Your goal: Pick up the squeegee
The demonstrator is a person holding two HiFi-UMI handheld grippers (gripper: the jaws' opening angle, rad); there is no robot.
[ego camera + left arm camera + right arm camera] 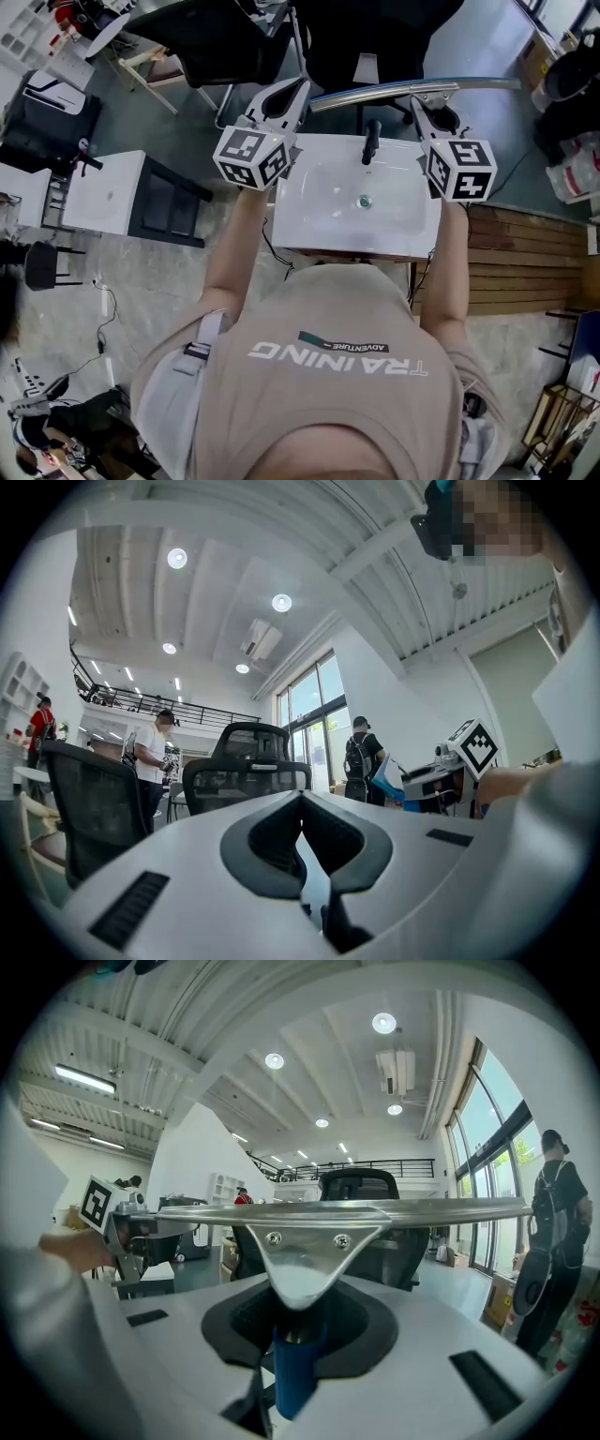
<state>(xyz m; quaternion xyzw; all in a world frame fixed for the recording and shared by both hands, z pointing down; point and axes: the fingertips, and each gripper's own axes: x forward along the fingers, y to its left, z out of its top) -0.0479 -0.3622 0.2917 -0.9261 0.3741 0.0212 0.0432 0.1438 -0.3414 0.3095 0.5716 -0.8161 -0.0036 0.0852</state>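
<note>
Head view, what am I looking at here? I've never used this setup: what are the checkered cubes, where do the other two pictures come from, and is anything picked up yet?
There is no robot arm. A person stands at a white sink and holds a hand-held claw in each hand. The head view comes from a camera on the person's head, looking steeply down. The checkered cubes are part of the claws. The other two pictures come from a camera riding on each claw, looking along its two jaws.

The left claw is shut, with nothing between its jaws. The right claw is shut on the blue handle of the squeegee. Its long metal blade is held crosswise, past the black tap in the head view. So the squeegee is already picked up. In the basin I see only the drain.
</note>
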